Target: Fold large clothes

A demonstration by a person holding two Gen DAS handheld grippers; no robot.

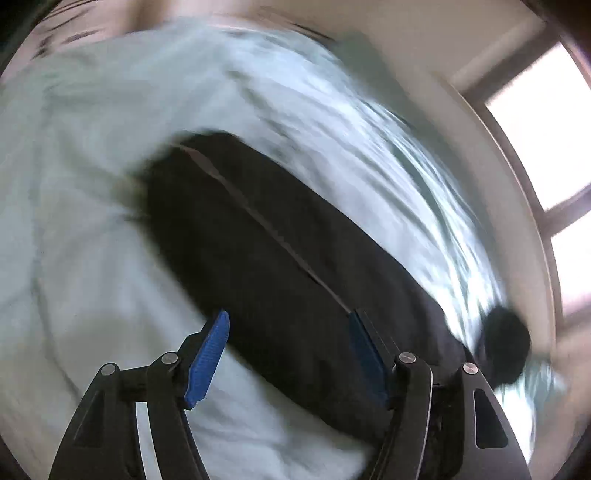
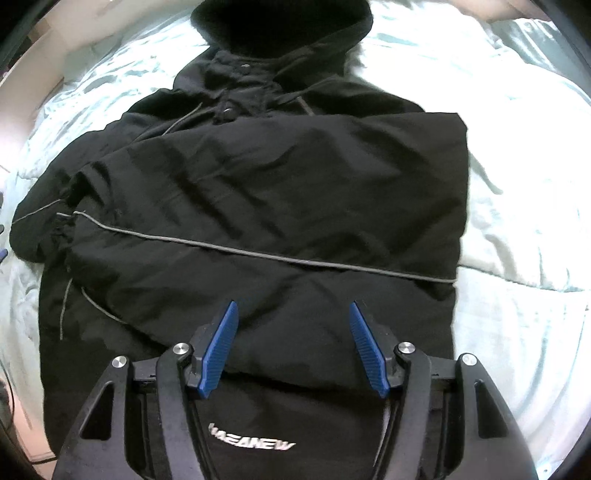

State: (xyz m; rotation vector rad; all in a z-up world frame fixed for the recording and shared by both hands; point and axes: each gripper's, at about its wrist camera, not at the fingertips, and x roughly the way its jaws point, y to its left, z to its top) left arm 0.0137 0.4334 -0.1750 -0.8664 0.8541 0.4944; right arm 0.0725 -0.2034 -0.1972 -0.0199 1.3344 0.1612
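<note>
From the left wrist, badly blurred, the left tool has its blue pads spread apart with nothing between them — the black jacket lies beyond and below the fingertips as a dark band crossing the pale bed sheet. A window sits far off to the tool's right.

From the right wrist, the right tool also stands apart, gripping nothing, poised above the jacket — sleeve folded across its front, hood farthest ahead, the sheet on both sides.
</note>
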